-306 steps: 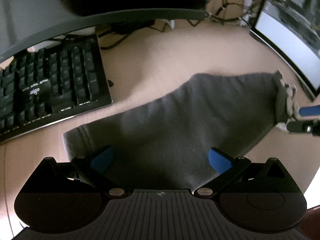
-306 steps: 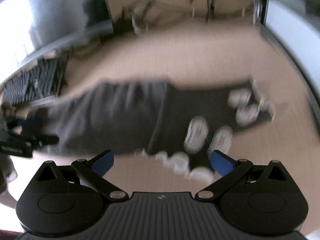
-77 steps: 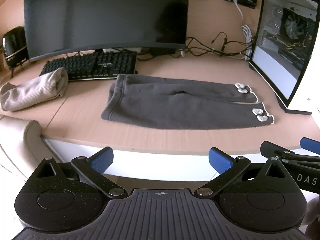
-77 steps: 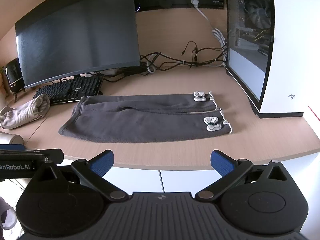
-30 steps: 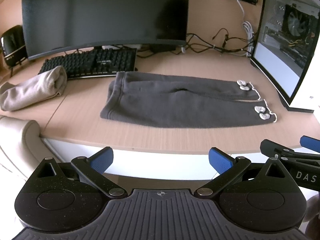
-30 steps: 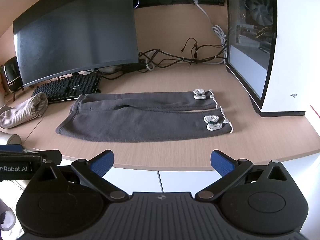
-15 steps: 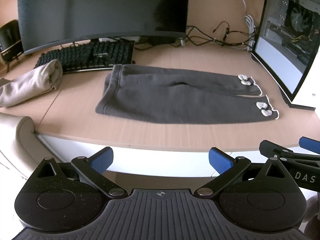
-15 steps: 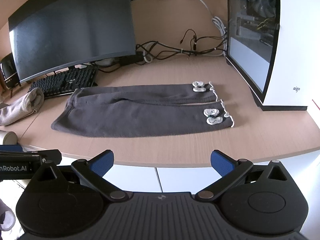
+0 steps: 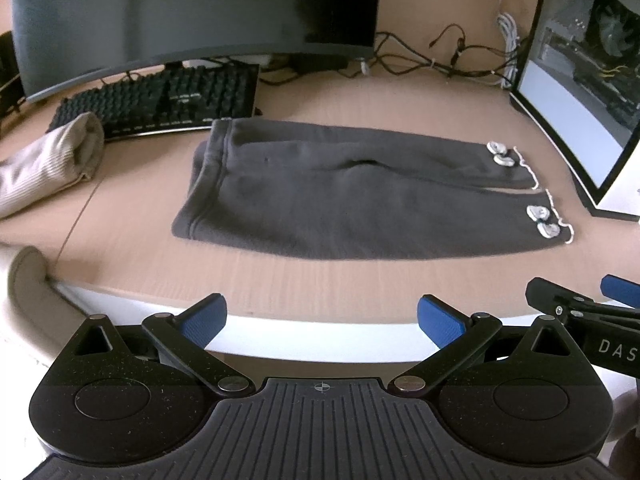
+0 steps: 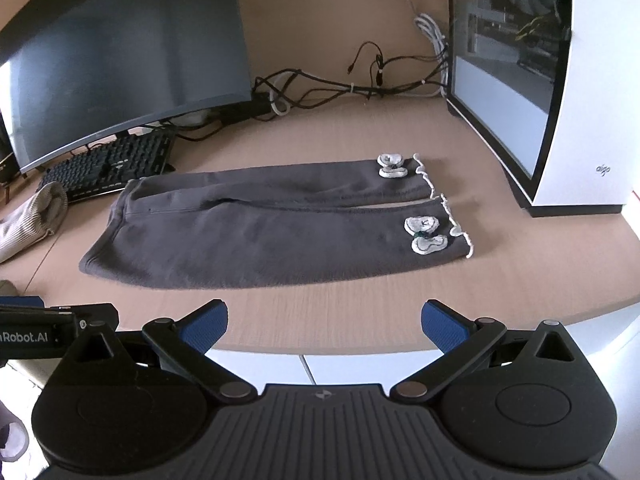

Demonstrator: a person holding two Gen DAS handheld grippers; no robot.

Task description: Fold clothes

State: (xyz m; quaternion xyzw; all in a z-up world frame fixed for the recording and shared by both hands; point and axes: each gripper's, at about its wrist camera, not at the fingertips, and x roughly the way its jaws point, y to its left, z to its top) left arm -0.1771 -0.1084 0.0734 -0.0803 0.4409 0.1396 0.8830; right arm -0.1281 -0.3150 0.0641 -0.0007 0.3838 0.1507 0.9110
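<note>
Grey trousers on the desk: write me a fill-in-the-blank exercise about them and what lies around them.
1. The grey trousers lie flat on the ____.
2. White bows decorate the trousers near the ____ of each leg.
3. The left hand-held gripper and the right hand-held gripper both have their jaws ____.
4. Behind the waistband sits a black ____.

Missing words: desk; cuffs; open; keyboard
</note>
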